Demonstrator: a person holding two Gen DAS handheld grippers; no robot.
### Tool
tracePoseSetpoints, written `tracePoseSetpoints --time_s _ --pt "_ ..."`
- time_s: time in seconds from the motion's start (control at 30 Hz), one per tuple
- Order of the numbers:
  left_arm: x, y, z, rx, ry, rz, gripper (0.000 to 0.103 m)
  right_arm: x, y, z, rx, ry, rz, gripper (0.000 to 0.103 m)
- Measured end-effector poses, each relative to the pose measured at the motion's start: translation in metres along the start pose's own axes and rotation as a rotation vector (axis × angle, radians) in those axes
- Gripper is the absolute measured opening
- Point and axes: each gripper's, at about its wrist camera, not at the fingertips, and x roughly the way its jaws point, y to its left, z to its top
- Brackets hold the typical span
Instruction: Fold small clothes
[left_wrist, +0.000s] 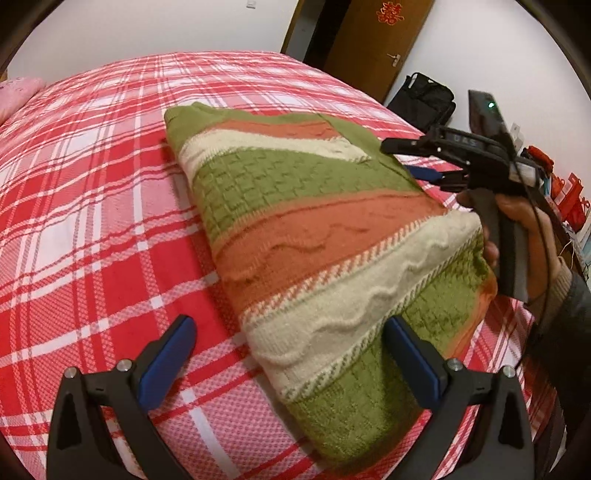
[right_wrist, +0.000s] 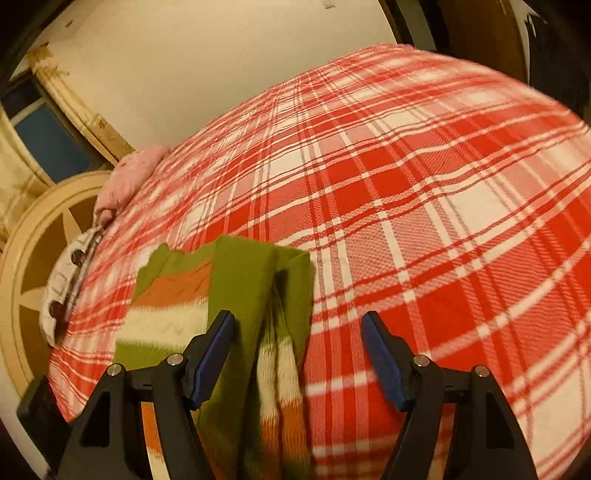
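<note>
Sweater (left_wrist: 314, 236) lies folded on bedspread (left_wrist: 92, 221), both tools spread.

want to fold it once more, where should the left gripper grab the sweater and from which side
Take the sweater at its near bottom edge, where the thick green hem sits by the open left gripper. Come in low from the near side, one finger sliding under the stacked layers on the bedspread. That edge is raised and thick, so it likely pinches cleanly.
</note>
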Motion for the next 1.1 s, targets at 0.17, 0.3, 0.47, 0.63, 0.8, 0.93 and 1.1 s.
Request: tracePoseSetpoints --time_s 0.17,0.3,0.47,0.63,0.8,0.93,1.1 --pt "-0.006 0.005 0.002 -0.040 -0.048 -0.011 0.103 0.009 -0.005 0.004 0.004 0.011 0.033 0.071" --pt "0.004 0.003 -0.004 -0.049 -0.030 -0.014 0.103 0.022 -0.001 0.005 0.000 0.040 0.062 0.070" --pt "0.008 -0.004 -0.004 -0.027 -0.019 0.010 0.103 0.039 0.013 0.006 -0.034 0.073 0.083 0.063" --pt "0.010 -0.011 -0.007 0.010 -0.013 0.016 0.103 0.048 0.009 0.011 -0.024 0.107 0.146 0.054" --pt "0.015 -0.022 -0.005 0.060 -0.008 0.017 0.103 0.056 0.009 0.012 -0.019 0.098 0.167 0.054" --pt "0.015 -0.021 -0.004 0.052 -0.006 0.005 0.103 0.059 0.008 0.012 -0.006 0.089 0.184 0.052" --pt "0.013 -0.023 -0.002 0.050 -0.006 0.005 0.103 0.057 0.014 0.012 -0.004 0.101 0.191 0.034"
